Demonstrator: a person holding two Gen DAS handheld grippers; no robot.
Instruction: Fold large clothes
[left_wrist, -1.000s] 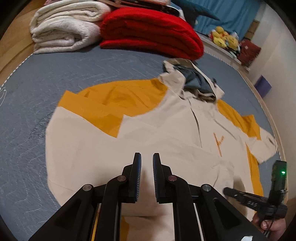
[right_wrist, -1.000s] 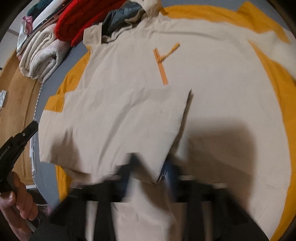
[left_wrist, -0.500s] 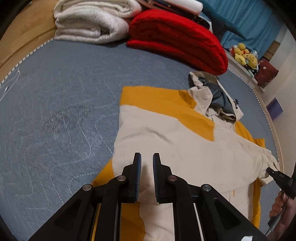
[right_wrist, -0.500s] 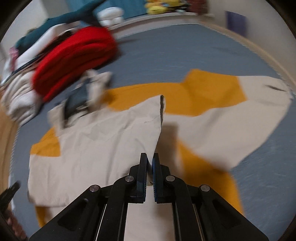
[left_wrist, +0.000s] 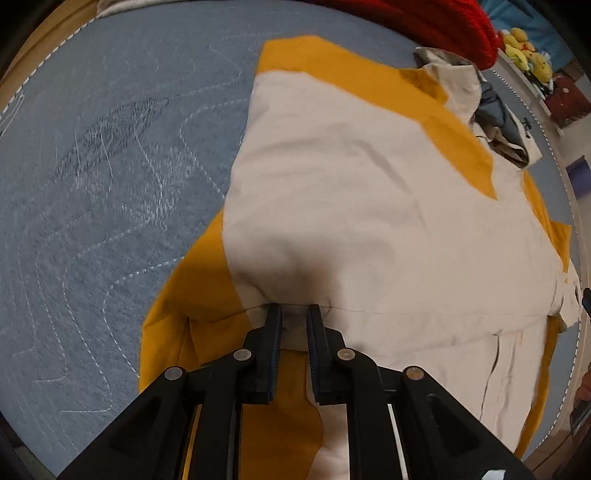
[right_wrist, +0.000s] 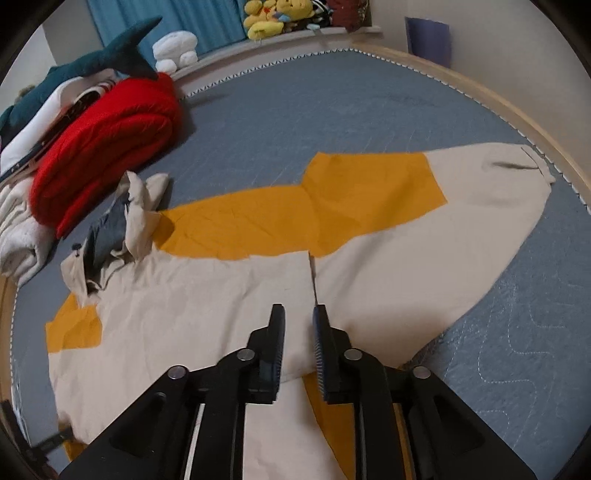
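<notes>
The left tongs were nearly closed, pinching the jacket hem. The right tongs had just opened, holding nothing; the long sleeve stretched away to their right.

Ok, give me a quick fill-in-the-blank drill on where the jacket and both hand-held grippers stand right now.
1. The jacket is cream with ____ panels.
2. It lies on a quilted ____ bedcover.
3. The folded blanket beside the hood is ____.
4. The fingers of the right hand-held gripper stand apart with ____ gripped between them; the left hand-held gripper has cream cloth between its fingers.

Missing words: orange; blue; red; nothing
</notes>
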